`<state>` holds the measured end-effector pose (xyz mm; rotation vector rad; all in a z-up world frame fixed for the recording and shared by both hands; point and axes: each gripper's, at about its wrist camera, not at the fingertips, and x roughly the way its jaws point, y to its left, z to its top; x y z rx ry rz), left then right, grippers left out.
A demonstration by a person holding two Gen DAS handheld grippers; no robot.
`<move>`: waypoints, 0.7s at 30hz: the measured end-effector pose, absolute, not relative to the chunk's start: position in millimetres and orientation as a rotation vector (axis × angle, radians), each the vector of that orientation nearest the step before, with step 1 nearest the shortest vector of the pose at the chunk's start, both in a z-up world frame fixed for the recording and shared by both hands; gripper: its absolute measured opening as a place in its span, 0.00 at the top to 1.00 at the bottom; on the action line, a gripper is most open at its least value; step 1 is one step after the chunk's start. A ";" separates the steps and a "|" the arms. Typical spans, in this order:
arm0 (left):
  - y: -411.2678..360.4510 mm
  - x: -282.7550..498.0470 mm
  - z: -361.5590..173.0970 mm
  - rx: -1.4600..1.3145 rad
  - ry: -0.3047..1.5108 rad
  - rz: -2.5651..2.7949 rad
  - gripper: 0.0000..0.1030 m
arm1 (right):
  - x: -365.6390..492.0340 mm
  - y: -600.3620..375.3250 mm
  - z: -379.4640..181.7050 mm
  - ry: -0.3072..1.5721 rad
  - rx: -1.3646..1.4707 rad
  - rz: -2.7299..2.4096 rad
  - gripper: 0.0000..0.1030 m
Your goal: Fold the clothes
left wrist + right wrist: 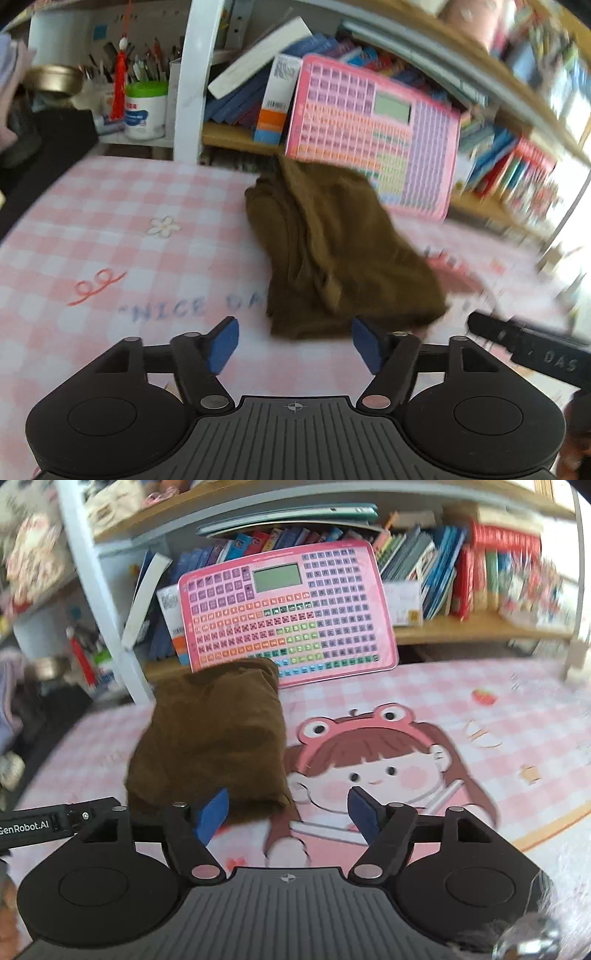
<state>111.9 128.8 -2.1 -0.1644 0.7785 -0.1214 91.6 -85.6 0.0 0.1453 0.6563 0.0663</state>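
Note:
A brown garment (332, 251) lies folded into a thick bundle on the pink checked table mat (110, 221). In the left wrist view my left gripper (295, 345) is open, its blue pads apart and empty, just short of the bundle's near edge. The right wrist view shows the same brown garment (210, 746) ahead and to the left. My right gripper (288, 814) is open too, nothing between its pads; its left pad sits in front of the bundle's near corner. The other gripper's black body shows at the edge of each view.
A pink keyboard toy (288, 613) leans against the bookshelf (461, 627) right behind the garment. Books fill the shelf. A white post (192, 81), a white tub with a green lid (146, 110) and a pen holder stand at the back left. A cartoon girl (373, 771) is printed on the mat.

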 end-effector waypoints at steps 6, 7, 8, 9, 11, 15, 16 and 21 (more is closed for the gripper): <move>112.3 81.9 0.2 -0.103 0.712 -0.070 0.14 | 67.9 -76.2 -7.3 0.672 0.057 0.075 0.15; 108.8 78.3 1.2 -0.087 0.702 -0.064 0.13 | 65.9 -75.9 -8.0 0.677 0.061 0.078 0.14; 105.7 75.2 1.6 -0.071 0.697 -0.057 0.12 | 64.0 -75.6 -8.5 0.682 0.065 0.081 0.13; 102.7 72.0 1.8 -0.056 0.695 -0.051 0.11 | 62.3 -75.4 -8.9 0.685 0.067 0.084 0.11; 98.0 65.9 1.2 -0.032 0.695 -0.031 0.10 | 59.3 -75.1 -8.7 0.690 0.066 0.085 0.09; 93.4 57.3 -0.4 -0.010 0.706 0.004 0.07 | 54.0 -76.2 -7.8 0.689 0.061 0.092 0.07; 93.3 55.4 0.0 -0.011 0.705 0.009 0.07 | 52.6 -76.7 -7.6 0.688 0.062 0.093 0.07; 94.0 52.0 4.0 -0.024 0.689 0.029 0.04 | 50.9 -78.8 -7.1 0.687 0.058 0.091 0.07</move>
